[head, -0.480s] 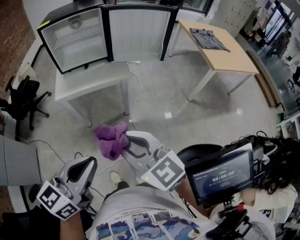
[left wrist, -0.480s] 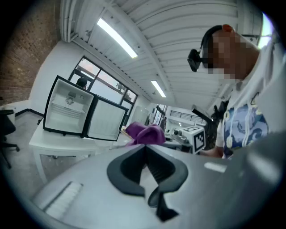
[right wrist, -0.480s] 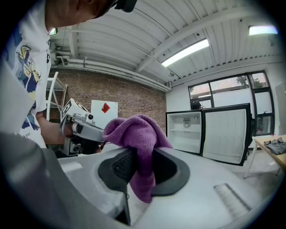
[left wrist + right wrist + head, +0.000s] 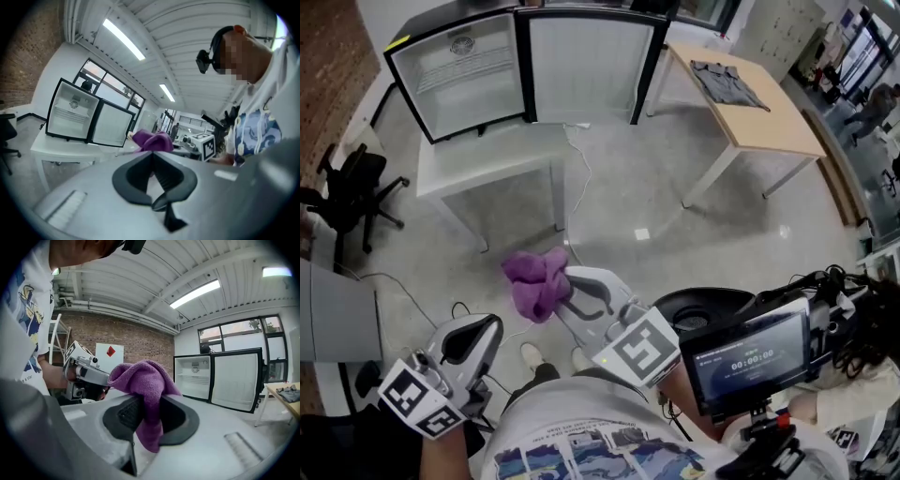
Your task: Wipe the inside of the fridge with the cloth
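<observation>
A small black-framed fridge [image 4: 459, 73] stands open on a white table [image 4: 483, 159] at the upper left of the head view, its door [image 4: 589, 66] swung wide to the right. My right gripper [image 4: 567, 286] is shut on a bunched purple cloth [image 4: 536, 281], held well short of the fridge above the floor. In the right gripper view the cloth [image 4: 143, 397] hangs between the jaws, with the fridge [image 4: 193, 377] far ahead. My left gripper [image 4: 478, 330] is low at the left, shut and holding nothing. In the left gripper view its jaws [image 4: 151, 176] meet, with the fridge [image 4: 70, 117] beyond.
A wooden table [image 4: 750, 103] with a grey garment [image 4: 727, 82] on it stands at the upper right. A black office chair [image 4: 347, 192] is at the left. A white cable [image 4: 577, 178] runs down from the fridge table across the floor.
The right gripper with the cloth has shifted slightly up and right in the head view. The whole view has moved a little toward the fridge.
</observation>
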Tool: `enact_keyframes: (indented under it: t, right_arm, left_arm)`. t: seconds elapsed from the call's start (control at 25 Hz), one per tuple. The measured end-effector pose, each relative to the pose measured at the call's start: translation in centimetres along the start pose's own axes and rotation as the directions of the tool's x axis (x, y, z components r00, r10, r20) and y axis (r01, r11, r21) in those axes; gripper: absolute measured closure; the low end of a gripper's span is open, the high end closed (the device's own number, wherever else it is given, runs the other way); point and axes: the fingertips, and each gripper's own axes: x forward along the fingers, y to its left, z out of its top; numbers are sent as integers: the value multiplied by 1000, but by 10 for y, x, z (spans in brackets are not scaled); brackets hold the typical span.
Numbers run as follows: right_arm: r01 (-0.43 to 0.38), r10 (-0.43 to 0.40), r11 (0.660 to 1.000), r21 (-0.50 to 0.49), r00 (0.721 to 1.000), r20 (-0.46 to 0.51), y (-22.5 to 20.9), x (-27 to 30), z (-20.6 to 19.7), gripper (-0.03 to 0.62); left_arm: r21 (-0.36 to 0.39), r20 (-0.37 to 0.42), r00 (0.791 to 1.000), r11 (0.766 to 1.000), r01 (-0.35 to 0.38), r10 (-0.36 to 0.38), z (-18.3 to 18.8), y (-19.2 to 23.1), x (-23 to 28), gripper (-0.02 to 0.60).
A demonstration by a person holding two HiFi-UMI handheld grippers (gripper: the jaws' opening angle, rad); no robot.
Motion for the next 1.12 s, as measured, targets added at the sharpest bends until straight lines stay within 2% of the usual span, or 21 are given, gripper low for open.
enact_keyframes:
  t: [0.16, 0.48, 0.72, 0.88, 1.12]
  right_arm:
    - [33, -33, 998, 57, 999, 13, -8, -1, 0, 516]
    - [63, -62, 993, 102, 998, -13, -16, 28, 1, 516]
    - [63, -62, 995, 76, 998, -6, -15, 68, 9, 516]
    - [72, -73, 993, 97, 997, 8, -17, 91, 16, 516]
    - [91, -92, 991, 95, 996, 5, -32, 122, 22, 516]
  left_arm:
    - [0, -6, 1000, 1000, 19, -19, 1, 1, 3, 574]
    - [7, 9, 1000, 1000, 16, -16, 10, 27, -12, 574]
    - [35, 41, 999, 999, 7, -8, 22, 60, -31, 574]
    - [48, 46, 999, 999, 5, -7, 27, 77, -41, 574]
    - [26, 57, 998, 1000, 14, -16, 36, 105, -41, 574]
